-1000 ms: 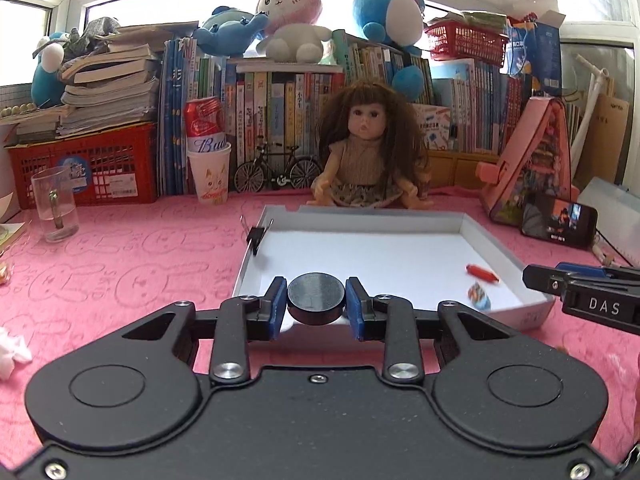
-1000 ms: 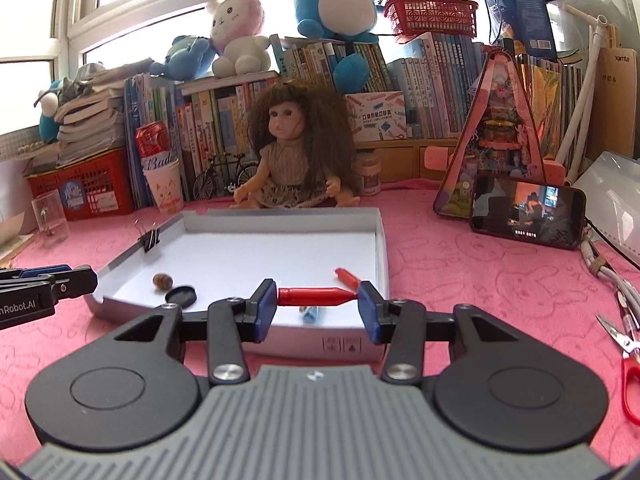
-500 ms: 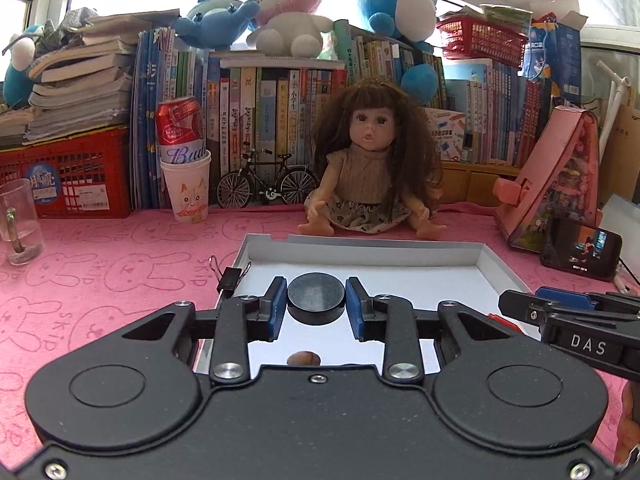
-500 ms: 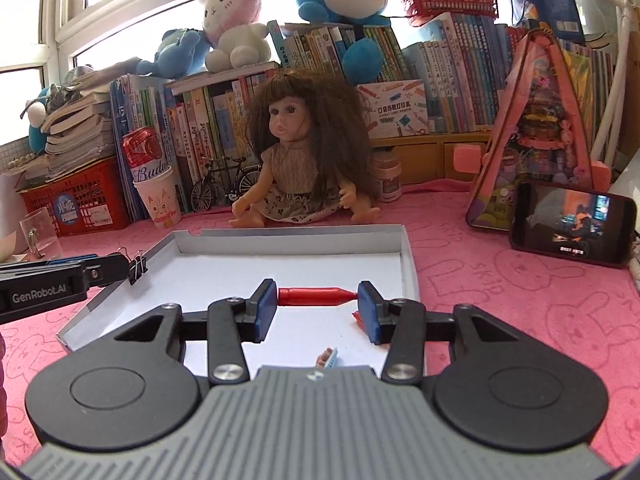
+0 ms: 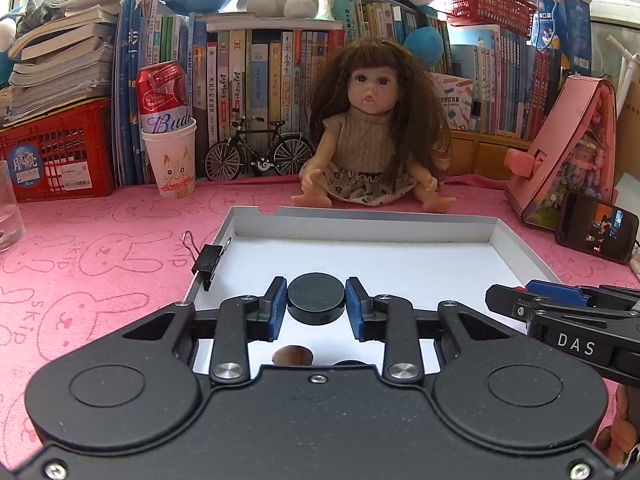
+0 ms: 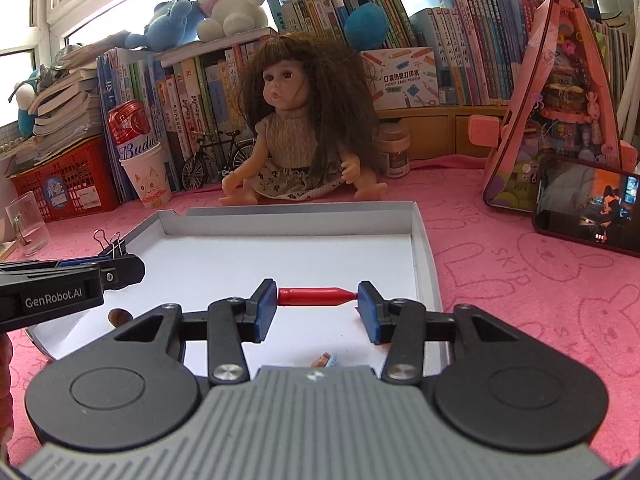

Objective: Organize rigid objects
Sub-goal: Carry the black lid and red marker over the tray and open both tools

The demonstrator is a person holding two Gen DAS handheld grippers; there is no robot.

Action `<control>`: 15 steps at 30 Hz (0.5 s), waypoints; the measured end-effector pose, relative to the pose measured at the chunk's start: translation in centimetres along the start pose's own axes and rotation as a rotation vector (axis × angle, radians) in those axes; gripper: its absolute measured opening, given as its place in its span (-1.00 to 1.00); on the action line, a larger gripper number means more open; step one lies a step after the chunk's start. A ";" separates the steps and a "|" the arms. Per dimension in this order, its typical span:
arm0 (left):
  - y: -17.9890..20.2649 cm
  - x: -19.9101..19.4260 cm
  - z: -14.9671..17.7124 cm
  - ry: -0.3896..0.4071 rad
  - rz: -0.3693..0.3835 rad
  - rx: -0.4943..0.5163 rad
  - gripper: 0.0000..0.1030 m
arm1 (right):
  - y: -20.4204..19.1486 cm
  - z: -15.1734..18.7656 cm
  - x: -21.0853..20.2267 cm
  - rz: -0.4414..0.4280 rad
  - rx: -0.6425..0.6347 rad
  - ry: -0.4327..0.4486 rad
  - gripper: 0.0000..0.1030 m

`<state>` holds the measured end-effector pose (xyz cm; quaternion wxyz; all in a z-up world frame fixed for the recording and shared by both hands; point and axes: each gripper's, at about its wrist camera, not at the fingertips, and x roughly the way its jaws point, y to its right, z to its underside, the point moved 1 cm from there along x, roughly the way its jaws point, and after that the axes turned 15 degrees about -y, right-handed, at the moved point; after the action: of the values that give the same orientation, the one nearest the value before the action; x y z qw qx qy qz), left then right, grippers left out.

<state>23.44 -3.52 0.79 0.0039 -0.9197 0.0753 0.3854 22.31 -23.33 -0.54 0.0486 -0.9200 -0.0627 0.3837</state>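
My left gripper [image 5: 316, 306] is shut on a black round disc [image 5: 316, 298] and holds it above the near part of a white shallow box tray [image 5: 360, 222]. My right gripper [image 6: 317, 305] is shut on a red crayon [image 6: 314, 295], held crosswise over the same tray [image 6: 288, 224]. A brown nut [image 5: 293, 356] lies in the tray under the left gripper; it also shows in the right wrist view [image 6: 119, 315]. A small colourful piece [image 6: 325, 359] lies in the tray near the right gripper. Each gripper shows in the other's view, the right one [image 5: 560, 312] and the left one [image 6: 68, 286].
A black binder clip [image 5: 208, 258] is clipped on the tray's left wall. A doll [image 5: 372, 136] sits behind the tray. A paper cup with a can [image 5: 170, 152], a toy bicycle [image 5: 260, 152], a phone [image 5: 594, 228], a glass [image 6: 26, 222] and books stand around on the pink cloth.
Both grippers have moved forward over the tray, closer to the doll, still holding the disc and the crayon. The nut and the colourful piece now lie nearer beneath them.
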 end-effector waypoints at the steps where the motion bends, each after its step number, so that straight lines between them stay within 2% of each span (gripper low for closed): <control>1: 0.0 0.1 0.0 -0.005 0.005 0.000 -0.42 | 0.0 0.0 0.2 -0.007 -0.004 -0.004 -0.02; 3: 0.0 0.3 0.0 -0.014 0.016 -0.004 -0.41 | 0.0 0.0 0.1 -0.018 -0.008 0.000 0.03; 4: 0.0 0.3 0.1 -0.015 0.017 -0.009 -0.34 | 0.0 0.0 0.0 -0.019 -0.011 0.008 0.11; 5: 0.0 0.2 0.0 -0.017 0.013 -0.014 -0.24 | -0.1 -0.1 -0.1 -0.026 -0.017 0.016 0.32; 6: 0.0 0.2 0.0 -0.015 0.009 -0.020 -0.07 | -0.2 -0.1 -0.2 -0.031 -0.024 0.021 0.44; 9: -0.1 -0.2 0.0 -0.005 0.013 -0.019 0.03 | -0.5 -0.1 -0.2 -0.033 -0.042 0.028 0.62; 15: 0.0 -0.7 0.2 0.002 -0.006 -0.001 0.19 | -1.1 -0.5 0.0 -0.010 -0.084 0.043 0.71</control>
<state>22.84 -3.37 1.17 0.0046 -0.9203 0.0725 0.3844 22.57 -22.30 0.01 0.0133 -0.9291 -0.0821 0.3605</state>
